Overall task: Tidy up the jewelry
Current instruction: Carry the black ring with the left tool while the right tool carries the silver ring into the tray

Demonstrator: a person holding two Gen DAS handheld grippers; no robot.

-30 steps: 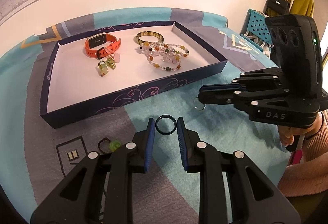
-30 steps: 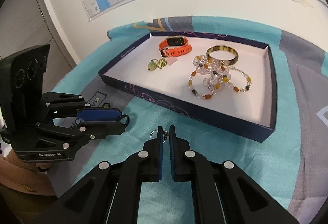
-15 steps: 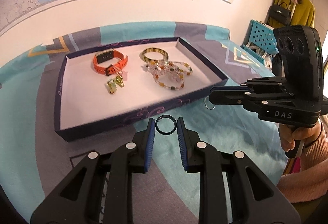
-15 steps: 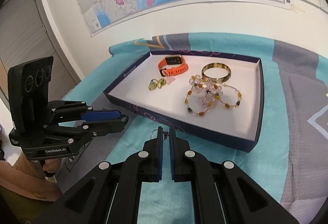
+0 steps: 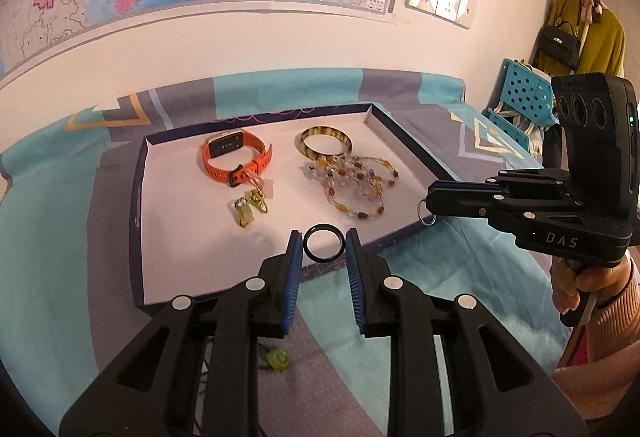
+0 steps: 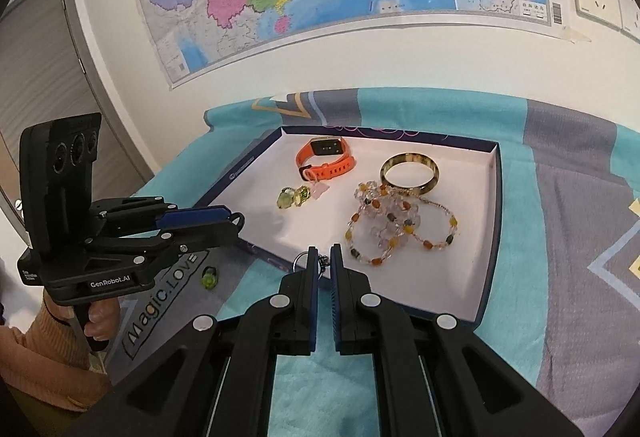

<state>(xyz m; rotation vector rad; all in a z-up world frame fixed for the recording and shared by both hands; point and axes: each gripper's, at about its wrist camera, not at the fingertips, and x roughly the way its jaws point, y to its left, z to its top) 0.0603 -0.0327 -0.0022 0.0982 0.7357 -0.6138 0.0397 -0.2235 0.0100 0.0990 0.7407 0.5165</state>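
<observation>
Jewelry rides toward the tray (image 5: 138,205): the left claw (image 5: 323,249) pinches a black ring (image 5: 323,247) edgewise, the right claw (image 6: 324,262) clamps a small metal ring (image 6: 301,260), both clear of the cloth.

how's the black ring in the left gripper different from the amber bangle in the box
The black ring is dark, thin and small; the amber bangle is mottled yellow-brown, thicker and wider. The ring is pinched between the left gripper pads, off the cloth; the bangle lies flat in the box, with the beaded bracelets against its near side. Both are plain closed hoops.
</observation>
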